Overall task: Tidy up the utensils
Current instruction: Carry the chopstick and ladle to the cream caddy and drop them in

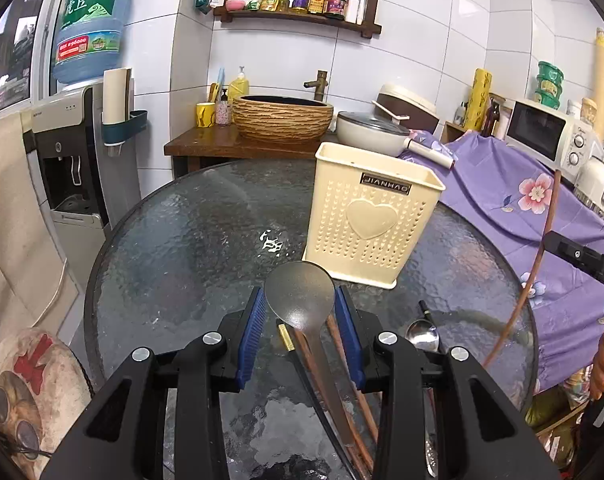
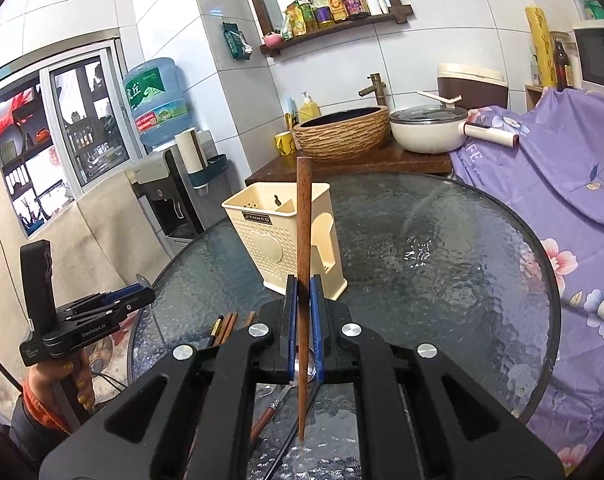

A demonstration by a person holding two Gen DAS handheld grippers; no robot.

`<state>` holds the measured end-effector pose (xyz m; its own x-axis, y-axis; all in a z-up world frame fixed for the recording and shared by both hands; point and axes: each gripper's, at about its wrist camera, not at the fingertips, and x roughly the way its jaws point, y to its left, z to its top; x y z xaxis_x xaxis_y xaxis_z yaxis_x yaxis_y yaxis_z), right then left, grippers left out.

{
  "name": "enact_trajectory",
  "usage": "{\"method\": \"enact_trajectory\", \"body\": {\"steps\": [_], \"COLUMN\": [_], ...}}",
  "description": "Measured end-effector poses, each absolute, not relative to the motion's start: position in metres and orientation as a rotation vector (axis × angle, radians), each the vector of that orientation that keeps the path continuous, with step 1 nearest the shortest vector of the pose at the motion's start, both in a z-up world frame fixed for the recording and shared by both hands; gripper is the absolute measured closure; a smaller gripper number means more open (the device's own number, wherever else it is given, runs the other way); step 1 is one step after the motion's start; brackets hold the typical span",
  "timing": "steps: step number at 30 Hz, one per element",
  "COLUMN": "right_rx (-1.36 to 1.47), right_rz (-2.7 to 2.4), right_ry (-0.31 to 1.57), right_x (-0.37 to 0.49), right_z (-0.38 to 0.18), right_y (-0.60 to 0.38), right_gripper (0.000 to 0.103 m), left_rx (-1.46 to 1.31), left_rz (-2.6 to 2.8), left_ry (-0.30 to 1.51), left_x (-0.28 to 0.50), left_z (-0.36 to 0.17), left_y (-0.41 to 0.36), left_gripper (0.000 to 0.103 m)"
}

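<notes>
— What did each gripper hold?
— The right gripper [image 2: 303, 280] pinched one wooden chopstick [image 2: 303, 216]; the left gripper [image 1: 300, 300] clasped one ladle [image 1: 300, 294].
— The holder?
— One cream utensil holder [image 1: 371, 216] stood upright on the glass table [image 1: 174, 248].

Left wrist view: the handle of the large spoon [image 1: 302, 300] runs down between the gripper fingers and leaves the lower edge of the frame; its end is not visible. The wooden chopsticks [image 1: 337, 384] beside it are also cut off at the lower edge. A small metal spoon [image 1: 423, 334] at lower right is partly covered by the gripper body. The right gripper [image 1: 581, 258] enters from the right edge; only part of its body shows, and its fingertips are out of frame.

Right wrist view: the interior of the cream utensil holder [image 2: 286, 236] is mostly hidden; its contents cannot be determined. The held chopstick [image 2: 303, 240] covers part of the holder. Utensils under the gripper body at the lower centre are largely concealed.
</notes>
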<state>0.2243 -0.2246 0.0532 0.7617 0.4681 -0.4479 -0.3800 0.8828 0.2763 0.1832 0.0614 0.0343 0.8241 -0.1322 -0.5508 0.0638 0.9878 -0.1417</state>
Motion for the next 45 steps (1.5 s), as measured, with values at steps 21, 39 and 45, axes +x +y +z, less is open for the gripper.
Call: {"method": "enact_trajectory", "body": {"steps": [21,39,45], "right_rx": [0.132,0.095,0.106], "right_rz": [0.547,0.371,0.373], "right_ry": [0.417,0.318,0.385], "right_x": [0.263,0.361,0.364], "right_z": [0.152,0.167,0.119], "right_y": [-0.198,-0.154,-0.151], "right_gripper": [0.096,0.096,0.096], "left_rx": [-0.136,-0.113,-0.063], "left_rz": [-0.161,0.024,-0.006], "left_ry": [0.419,0.382,0.426], "left_x": [0.251,0.356,0.354], "left_z": [0.138,0.137,0.103], "left_y": [0.042,0.022,0.011], "left_gripper": [0.068,0.068,0.068]}}
